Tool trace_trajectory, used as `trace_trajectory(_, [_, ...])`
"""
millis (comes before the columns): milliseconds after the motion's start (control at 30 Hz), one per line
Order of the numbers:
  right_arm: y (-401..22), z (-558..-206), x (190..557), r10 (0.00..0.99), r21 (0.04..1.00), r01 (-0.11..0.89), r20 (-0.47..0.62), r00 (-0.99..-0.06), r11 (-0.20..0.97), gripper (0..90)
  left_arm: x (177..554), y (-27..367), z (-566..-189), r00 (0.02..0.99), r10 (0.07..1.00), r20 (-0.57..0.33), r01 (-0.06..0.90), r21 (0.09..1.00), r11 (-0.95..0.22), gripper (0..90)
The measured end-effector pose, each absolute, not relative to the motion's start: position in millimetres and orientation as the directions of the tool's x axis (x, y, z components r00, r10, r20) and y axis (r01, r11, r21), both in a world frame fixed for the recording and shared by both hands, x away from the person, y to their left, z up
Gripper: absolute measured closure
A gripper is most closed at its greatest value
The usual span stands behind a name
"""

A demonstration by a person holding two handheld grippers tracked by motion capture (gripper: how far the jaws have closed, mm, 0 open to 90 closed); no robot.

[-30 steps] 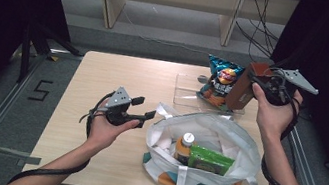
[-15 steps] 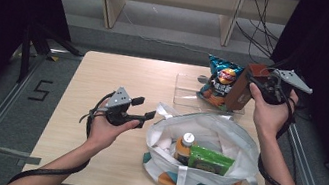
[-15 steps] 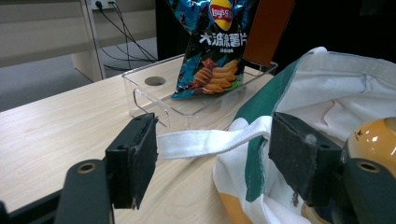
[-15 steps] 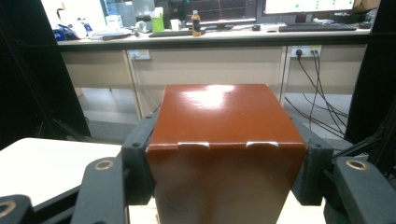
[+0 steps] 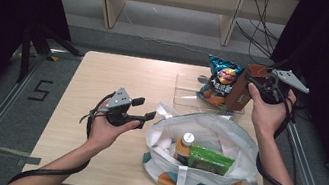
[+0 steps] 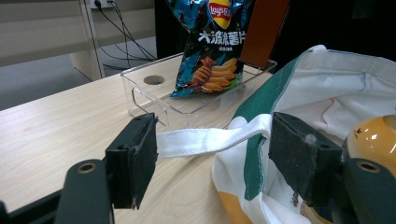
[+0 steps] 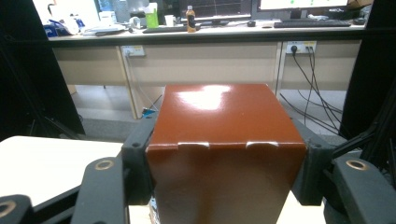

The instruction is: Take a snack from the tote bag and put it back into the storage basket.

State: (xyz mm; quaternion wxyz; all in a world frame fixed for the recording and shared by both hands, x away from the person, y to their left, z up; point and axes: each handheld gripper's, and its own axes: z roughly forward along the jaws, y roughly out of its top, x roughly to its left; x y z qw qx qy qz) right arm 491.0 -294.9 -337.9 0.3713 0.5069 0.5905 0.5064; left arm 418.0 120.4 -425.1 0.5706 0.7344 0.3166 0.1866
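Note:
My right gripper (image 5: 251, 84) is shut on a brown carton (image 5: 236, 91), held upright at the right end of a clear plastic tray (image 5: 183, 94). Whether the carton rests on the tray I cannot tell. In the right gripper view both jaws press the brown carton's (image 7: 224, 135) sides. A blue chips bag (image 5: 220, 80) leans in the tray beside it. My left gripper (image 5: 144, 109) stands open just left of a white tote bag (image 5: 216, 131). In the left gripper view the bag's white handle strap (image 6: 210, 140) lies on the table beyond the open left gripper (image 6: 212, 158).
The tote holds an orange bottle (image 5: 184, 146) and a green packet (image 5: 210, 160). The wooden table's (image 5: 120, 72) left half is bare. Shelving and cables lie beyond the far edge. Black curtains flank both sides.
My right hand with the brown carton has shifted very slightly to the left. The left hand has stayed still.

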Motion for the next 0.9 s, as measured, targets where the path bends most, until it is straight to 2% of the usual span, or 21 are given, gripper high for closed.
trace_trajectory(900, [-294.5,-347.9,496.4,0.981,0.972,0.235,0.064,-0.181,-0.02,39.2,417.8,120.3,-425.0,0.731,0.677,-0.087,0.251,0.957,-0.148,32.0])
